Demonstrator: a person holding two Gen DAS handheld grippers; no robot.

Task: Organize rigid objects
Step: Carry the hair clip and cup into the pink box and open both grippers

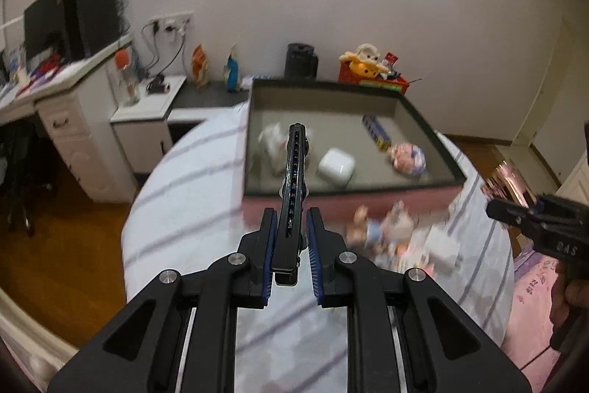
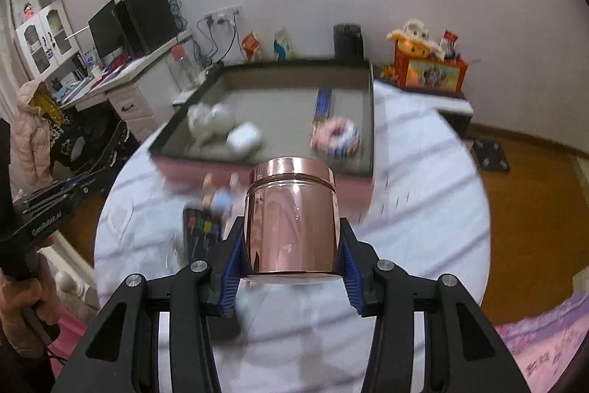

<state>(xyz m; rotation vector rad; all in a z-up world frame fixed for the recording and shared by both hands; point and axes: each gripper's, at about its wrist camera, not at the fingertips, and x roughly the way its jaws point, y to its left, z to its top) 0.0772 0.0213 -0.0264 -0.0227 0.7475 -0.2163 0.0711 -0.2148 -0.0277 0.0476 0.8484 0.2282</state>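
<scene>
My left gripper [image 1: 291, 227] is shut on a long black tool [image 1: 293, 194] that points toward a dark-rimmed tray [image 1: 324, 85]. The tray holds a white figurine [image 1: 272, 146], a white case [image 1: 336, 165], a blue box [image 1: 376, 131] and a pink round object [image 1: 408, 154]. My right gripper [image 2: 291, 238] is shut on a shiny copper tin [image 2: 292, 216], held upright above the striped bed cover, in front of the tray [image 2: 370, 120]. The right gripper also shows at the right edge of the left wrist view [image 1: 495, 207], with the tin [image 1: 508, 181] behind it.
Small doll figures [image 1: 383, 227] and a white box [image 1: 441, 247] lie on the cover before the tray. A black remote [image 2: 197, 231] lies left of the tin. A white desk [image 1: 66, 76], nightstand [image 1: 147, 109], black jar [image 1: 300, 61] and red toy box [image 1: 375, 76] stand by the wall.
</scene>
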